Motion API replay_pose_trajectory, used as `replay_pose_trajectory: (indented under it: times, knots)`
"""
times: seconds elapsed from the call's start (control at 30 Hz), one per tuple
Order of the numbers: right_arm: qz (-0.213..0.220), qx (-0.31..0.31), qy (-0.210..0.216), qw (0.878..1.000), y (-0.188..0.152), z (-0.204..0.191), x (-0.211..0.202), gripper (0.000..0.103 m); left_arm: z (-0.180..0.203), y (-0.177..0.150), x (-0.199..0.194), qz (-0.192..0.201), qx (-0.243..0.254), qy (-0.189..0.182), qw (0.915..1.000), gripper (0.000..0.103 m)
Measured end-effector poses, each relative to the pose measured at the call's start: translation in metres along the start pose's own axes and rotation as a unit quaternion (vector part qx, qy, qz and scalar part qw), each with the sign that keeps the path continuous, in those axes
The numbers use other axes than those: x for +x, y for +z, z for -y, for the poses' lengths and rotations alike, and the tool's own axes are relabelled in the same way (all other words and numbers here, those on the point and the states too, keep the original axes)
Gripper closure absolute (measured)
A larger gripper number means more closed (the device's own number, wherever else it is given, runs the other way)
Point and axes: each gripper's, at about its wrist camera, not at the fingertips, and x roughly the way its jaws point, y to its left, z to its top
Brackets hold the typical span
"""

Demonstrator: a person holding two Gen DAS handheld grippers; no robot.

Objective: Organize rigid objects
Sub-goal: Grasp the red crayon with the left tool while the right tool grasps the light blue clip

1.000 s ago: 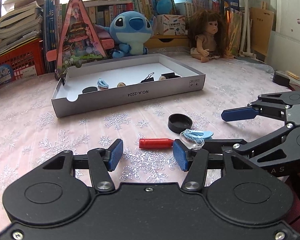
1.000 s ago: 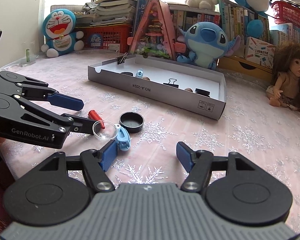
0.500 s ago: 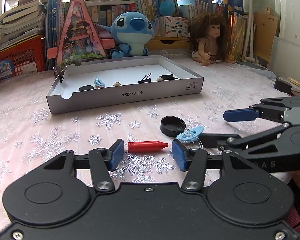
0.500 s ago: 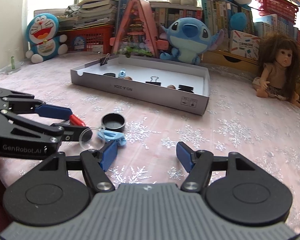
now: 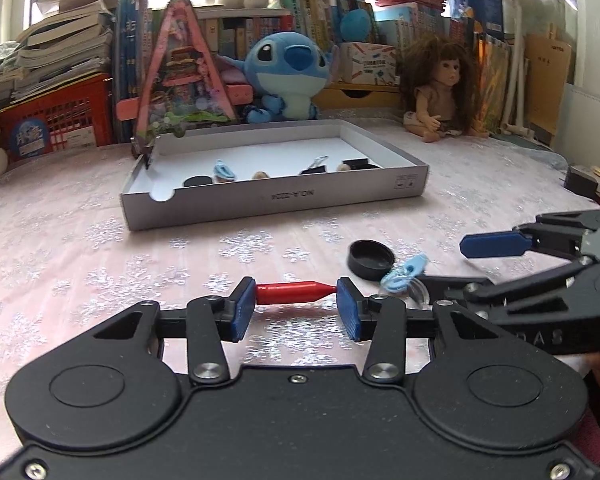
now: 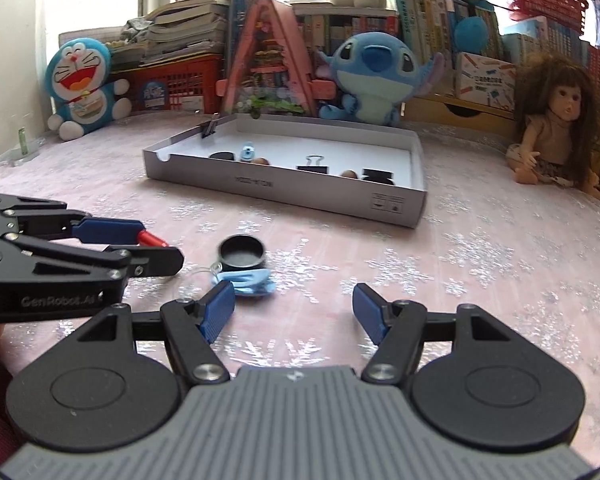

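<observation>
A red pen cap [image 5: 294, 291] lies on the pink tablecloth, lengthwise between the blue pads of my left gripper [image 5: 296, 306], whose jaws stand open with the pads at its two ends. Its tip also shows in the right wrist view [image 6: 151, 239]. A black round lid [image 5: 371, 259] [image 6: 242, 253] and a light blue clip [image 5: 404, 273] [image 6: 247, 282] with a clear disc lie just right of it. My right gripper [image 6: 294, 312] is open and empty, low over the cloth beside the blue clip. A grey cardboard tray [image 5: 276, 200] [image 6: 284, 190] farther back holds several small items.
Behind the tray stand a pink triangular toy house [image 5: 182, 76], a Stitch plush [image 5: 286, 72], a doll [image 5: 440, 88] and shelves of books. A Doraemon plush [image 6: 82, 84] and red baskets are at the far left. A black adapter [image 5: 582, 184] lies at the right.
My left gripper has moved forward and left so that the red pen cap now lies between its pads. The right gripper has shifted a little; the blue clip has been nudged.
</observation>
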Motion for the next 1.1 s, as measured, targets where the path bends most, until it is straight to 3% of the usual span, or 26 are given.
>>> replay_pose_trajectory:
  times: [0.3, 0.67, 0.87, 1.1]
  knots:
    - [-0.001, -0.001, 0.004, 1.000, 0.004, -0.019, 0.008, 0.026, -0.018, -0.002, -0.004, 0.001, -0.020, 0.020, 0.9996, 0.061]
    - [0.003, 0.000, -0.004, 1.000, 0.005, -0.026, 0.011, 0.027, -0.024, -0.003, -0.003, 0.003, -0.030, 0.020, 0.9994, 0.061]
    - [0.006, 0.002, -0.004, 1.000, 0.004, -0.027, 0.011, 0.051, -0.024, -0.003, -0.004, 0.006, -0.034, 0.017, 0.9993, 0.061]
    - [0.009, -0.002, -0.003, 1.000, 0.004, -0.028, 0.009, 0.058, -0.024, -0.002, -0.004, 0.006, -0.035, 0.017, 0.9992, 0.061]
